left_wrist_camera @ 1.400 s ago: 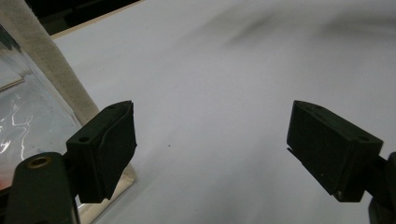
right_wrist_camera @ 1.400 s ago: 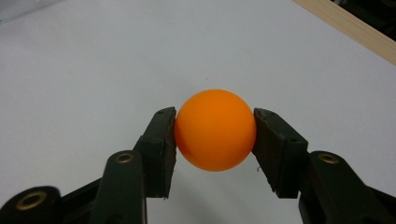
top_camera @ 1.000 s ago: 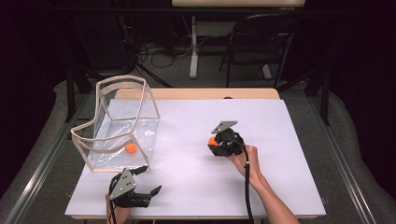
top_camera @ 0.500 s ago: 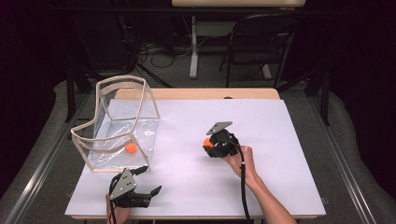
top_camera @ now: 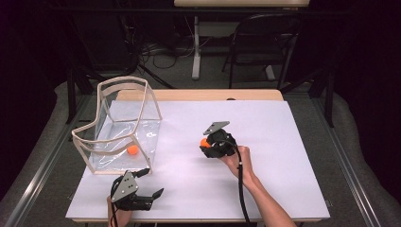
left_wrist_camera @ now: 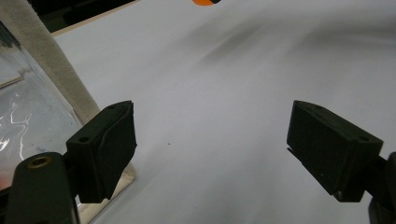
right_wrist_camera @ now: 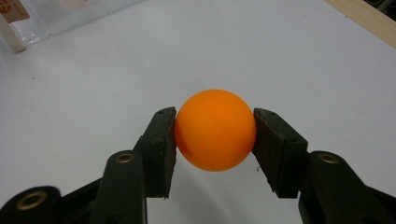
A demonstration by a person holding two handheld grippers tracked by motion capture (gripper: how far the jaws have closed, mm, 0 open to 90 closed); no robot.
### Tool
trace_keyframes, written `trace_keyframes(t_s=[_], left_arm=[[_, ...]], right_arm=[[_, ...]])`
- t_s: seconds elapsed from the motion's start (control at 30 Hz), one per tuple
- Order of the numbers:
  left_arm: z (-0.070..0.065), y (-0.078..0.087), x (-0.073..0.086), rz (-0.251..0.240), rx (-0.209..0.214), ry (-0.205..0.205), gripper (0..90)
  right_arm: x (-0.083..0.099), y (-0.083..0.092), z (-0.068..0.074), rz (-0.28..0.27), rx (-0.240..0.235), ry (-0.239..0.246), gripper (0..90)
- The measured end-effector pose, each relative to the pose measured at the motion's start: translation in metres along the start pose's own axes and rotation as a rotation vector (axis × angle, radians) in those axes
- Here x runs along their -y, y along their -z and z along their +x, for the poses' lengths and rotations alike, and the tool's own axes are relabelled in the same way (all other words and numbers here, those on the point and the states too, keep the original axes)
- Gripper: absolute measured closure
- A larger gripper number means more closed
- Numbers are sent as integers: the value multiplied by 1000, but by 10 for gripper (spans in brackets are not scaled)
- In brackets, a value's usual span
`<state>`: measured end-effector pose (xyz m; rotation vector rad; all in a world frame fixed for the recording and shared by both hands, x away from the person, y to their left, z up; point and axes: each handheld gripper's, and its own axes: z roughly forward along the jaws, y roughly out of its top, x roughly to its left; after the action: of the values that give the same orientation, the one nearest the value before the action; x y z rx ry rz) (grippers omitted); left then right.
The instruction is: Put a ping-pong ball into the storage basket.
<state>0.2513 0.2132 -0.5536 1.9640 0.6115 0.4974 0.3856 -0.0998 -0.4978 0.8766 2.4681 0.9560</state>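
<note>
R gripper (right_wrist_camera: 215, 135) is clamped on an orange ball (right_wrist_camera: 215, 129), one jaw pressed to each side of it, ball just above the white table sheet (top_camera: 265, 142). In the high view the same R gripper (top_camera: 208, 144) sits near mid-table w/ the ball (top_camera: 204, 142) at its tip, held by the person's R hand (top_camera: 236, 158), cable trailing back along the forearm.

L gripper (left_wrist_camera: 212, 149) has jaws wide apart, nothing btwn them, only bare sheet. It sits at the near edge of the table (top_camera: 142, 191). Just beside its L jaw is the corner post of a clear container (top_camera: 120, 125) w/ a pale frame; post looks to be touching or nearly so, can't tell which.

A 2nd orange ball (top_camera: 133, 150) lies inside the container on its floor, ahead of the L gripper, well apart from the R gripper.
</note>
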Motion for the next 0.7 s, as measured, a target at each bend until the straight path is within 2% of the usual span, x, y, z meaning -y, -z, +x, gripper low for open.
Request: trace_keyframes(t_s=[0.7], left_arm=[[0,0,0,2,0,-1,157]], right_arm=[[-18,-6,8,-11,-15,22,509]])
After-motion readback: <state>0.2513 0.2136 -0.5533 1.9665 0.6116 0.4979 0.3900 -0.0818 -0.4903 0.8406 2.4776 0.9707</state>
